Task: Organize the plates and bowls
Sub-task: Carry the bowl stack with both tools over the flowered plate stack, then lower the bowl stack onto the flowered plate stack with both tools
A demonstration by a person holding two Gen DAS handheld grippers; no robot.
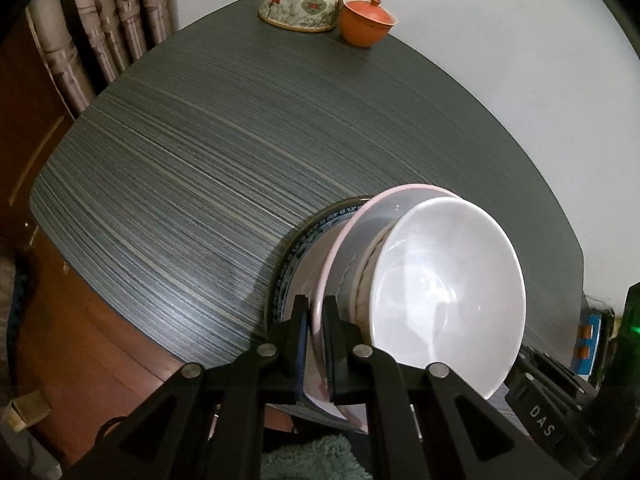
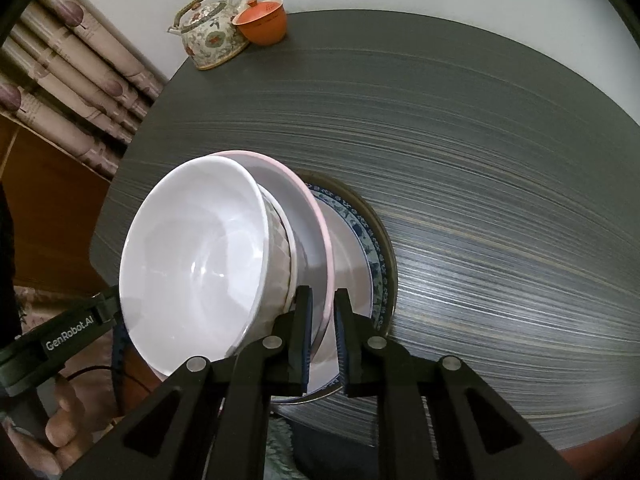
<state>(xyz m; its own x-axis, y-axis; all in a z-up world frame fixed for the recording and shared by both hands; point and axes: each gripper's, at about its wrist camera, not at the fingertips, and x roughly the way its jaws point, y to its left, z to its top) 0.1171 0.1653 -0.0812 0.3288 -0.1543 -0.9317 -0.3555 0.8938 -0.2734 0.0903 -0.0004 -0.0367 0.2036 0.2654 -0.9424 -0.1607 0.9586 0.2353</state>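
Both claws pinch the pink-rimmed plate (image 1: 352, 236) from opposite edges: left claw (image 1: 316, 344), right claw (image 2: 322, 340). The plate carries a white bowl (image 2: 192, 264) nested in another bowl (image 2: 280, 240), apparently over a blue-patterned plate (image 2: 372, 248) on the counter (image 1: 180, 184).
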